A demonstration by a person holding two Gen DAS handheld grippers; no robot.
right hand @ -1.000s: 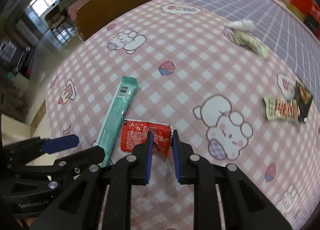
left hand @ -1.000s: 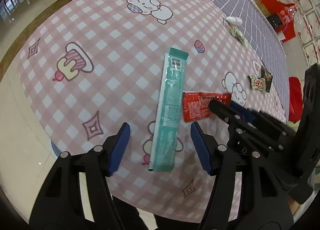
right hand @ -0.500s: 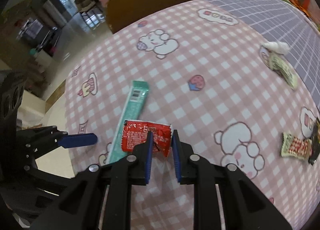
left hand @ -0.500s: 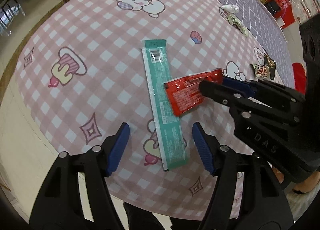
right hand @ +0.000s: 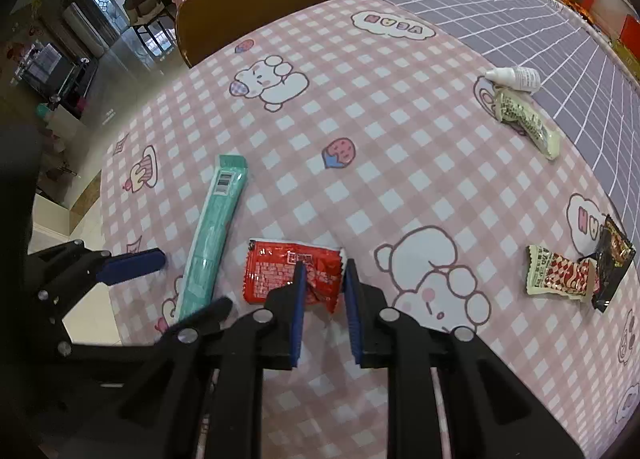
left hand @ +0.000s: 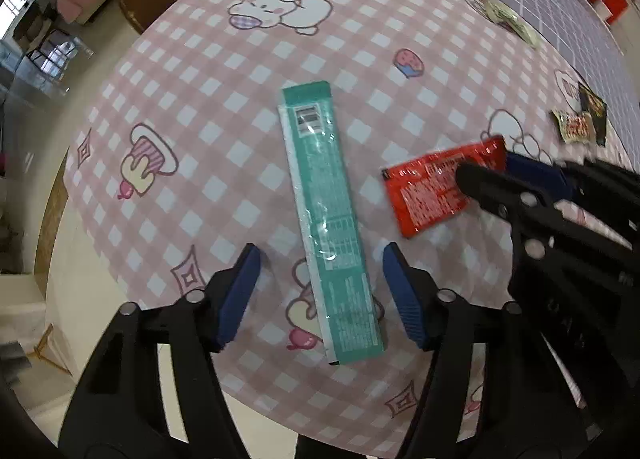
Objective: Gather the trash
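Lifted red wrapper [left hand: 438, 189] has cleared the green packet [left hand: 332, 227].

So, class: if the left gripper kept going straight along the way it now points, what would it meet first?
Most likely the long teal wrapper, whose near end lies between the left gripper's open jaws, flat on the checked tablecloth; depth is unclear.

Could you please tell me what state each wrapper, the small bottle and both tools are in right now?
Left tool: open, astride the teal wrapper, jaws just closing.
Right tool: shut on the red wrapper.
Teal wrapper: flat on the table, ungripped.
Red wrapper: crumpled at its pinched end.
Small white bottle: on its side.
Pale wrapper: lying by the bottle.
Patterned wrapper: lying, touching the dark wrapper.
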